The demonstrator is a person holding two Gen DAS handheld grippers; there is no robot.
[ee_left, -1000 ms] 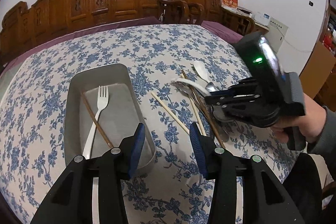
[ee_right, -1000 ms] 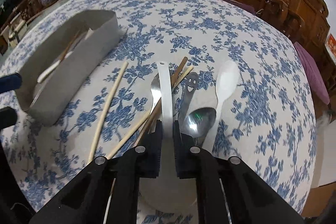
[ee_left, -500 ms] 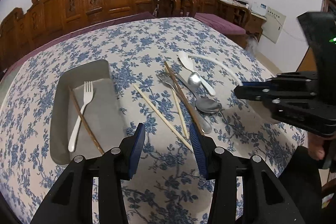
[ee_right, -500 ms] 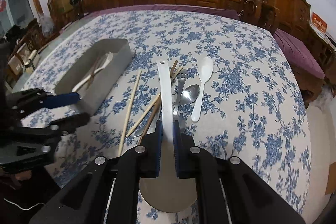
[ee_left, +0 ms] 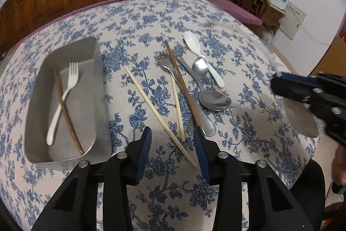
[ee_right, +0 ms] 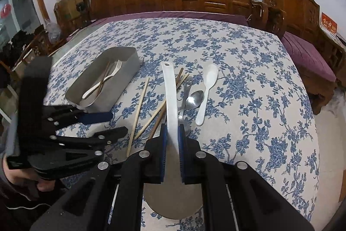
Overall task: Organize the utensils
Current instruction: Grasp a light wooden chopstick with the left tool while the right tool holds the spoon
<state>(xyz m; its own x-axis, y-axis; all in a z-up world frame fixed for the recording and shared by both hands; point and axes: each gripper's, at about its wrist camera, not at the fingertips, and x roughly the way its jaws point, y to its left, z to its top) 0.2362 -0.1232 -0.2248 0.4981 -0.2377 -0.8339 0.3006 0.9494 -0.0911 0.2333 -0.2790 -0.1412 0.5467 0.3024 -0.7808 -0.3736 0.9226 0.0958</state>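
The right tongs [ee_right: 172,140] gripped the flat white plastic spatula [ee_right: 169,96], due next for the grey metal tray [ee_left: 64,101], while the empty left tongs [ee_left: 172,151] were closing above the 2 pale wooden chopsticks [ee_left: 160,116].

Lots of bare flowered surface [ee_right: 248,83] on the right half of the right wrist view. Mid-frame is jammed: chopsticks [ee_left: 159,116], spoons [ee_left: 213,99] and a fork [ee_left: 166,63] piled crosswise. The tray [ee_left: 101,101] walls off the left, with a narrow strip of cloth between.

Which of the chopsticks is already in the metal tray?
The dark brown chopstick, lying crossed with the white fork inside the tray. The other chopsticks, pale or brown, lie loose on the tablecloth.
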